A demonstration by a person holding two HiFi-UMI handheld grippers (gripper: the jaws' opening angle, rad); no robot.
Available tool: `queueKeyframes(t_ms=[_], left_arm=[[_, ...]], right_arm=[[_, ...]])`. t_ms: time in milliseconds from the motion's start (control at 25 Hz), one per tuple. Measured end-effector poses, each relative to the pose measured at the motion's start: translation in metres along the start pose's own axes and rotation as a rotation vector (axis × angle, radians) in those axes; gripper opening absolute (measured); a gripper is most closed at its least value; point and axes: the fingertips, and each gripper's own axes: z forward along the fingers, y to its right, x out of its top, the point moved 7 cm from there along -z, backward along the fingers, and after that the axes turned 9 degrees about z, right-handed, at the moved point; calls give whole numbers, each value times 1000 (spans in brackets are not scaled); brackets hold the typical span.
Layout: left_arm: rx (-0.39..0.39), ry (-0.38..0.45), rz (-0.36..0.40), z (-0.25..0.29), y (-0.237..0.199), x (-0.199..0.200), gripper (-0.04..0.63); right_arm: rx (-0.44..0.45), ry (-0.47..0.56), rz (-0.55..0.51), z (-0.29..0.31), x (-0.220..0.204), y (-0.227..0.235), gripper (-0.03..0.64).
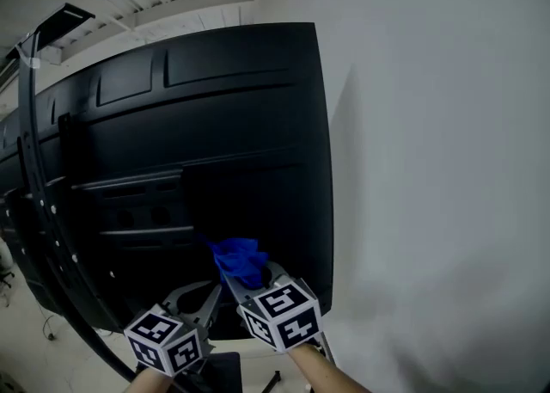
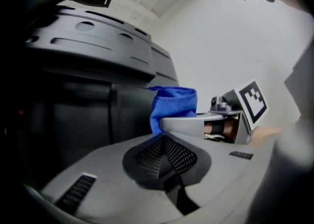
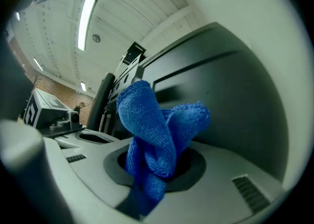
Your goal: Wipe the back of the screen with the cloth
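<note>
The black back of a large screen [image 1: 206,159] fills the left and middle of the head view, upright beside a white wall. My right gripper [image 1: 251,278] is shut on a bunched blue cloth [image 1: 238,260], which is held against or just off the lower part of the screen's back. In the right gripper view the cloth [image 3: 158,137] sticks up out of the shut jaws in front of the screen [image 3: 230,90]. My left gripper [image 1: 204,298] is just left of the right one, shut with nothing in it. In the left gripper view the cloth [image 2: 172,105] shows beyond the jaws.
A white wall [image 1: 438,150] stands right of the screen. A black curved stand bar [image 1: 39,202] runs down the screen's left side. Floor [image 1: 26,340] shows at the lower left, and a ceiling with strip lights [image 3: 86,14] is overhead.
</note>
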Motion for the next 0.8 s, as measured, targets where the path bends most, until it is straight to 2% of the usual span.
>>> queueKeyframes(t_ms=[120, 280, 480, 640, 800], left_arm=[[68, -22, -3, -32, -25, -19, 8], [101, -38, -13, -67, -48, -34, 8], [151, -37, 36, -90, -68, -39, 8], [157, -37, 4, -91, -77, -42, 8], [125, -10, 2, -75, -67, -38, 8]], right_arm=[[72, -27, 10, 40, -18, -35, 77], [163, -39, -9, 82, -19, -77, 77], [231, -64, -38, 130, -16, -110, 77], [210, -76, -68, 137, -13, -106, 77], [143, -49, -70, 107, -8, -75, 77]])
